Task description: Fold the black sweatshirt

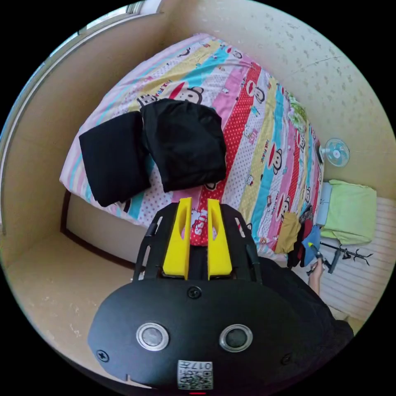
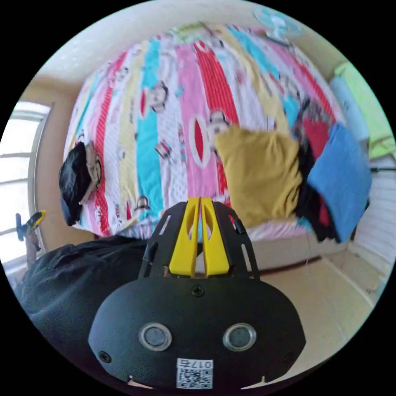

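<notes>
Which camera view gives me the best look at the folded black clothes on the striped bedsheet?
The left gripper view: the folded black clothes lie square-on near the middle, two pieces overlapping, beyond that gripper's parted jaws. The right gripper view catches them as a small, squashed dark bundle at the picture's left edge, shape unclear.

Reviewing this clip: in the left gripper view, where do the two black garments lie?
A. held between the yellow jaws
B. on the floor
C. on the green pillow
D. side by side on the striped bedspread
D: the two black garments lie next to each other on the striped bedspread, beyond the open left gripper.
</notes>
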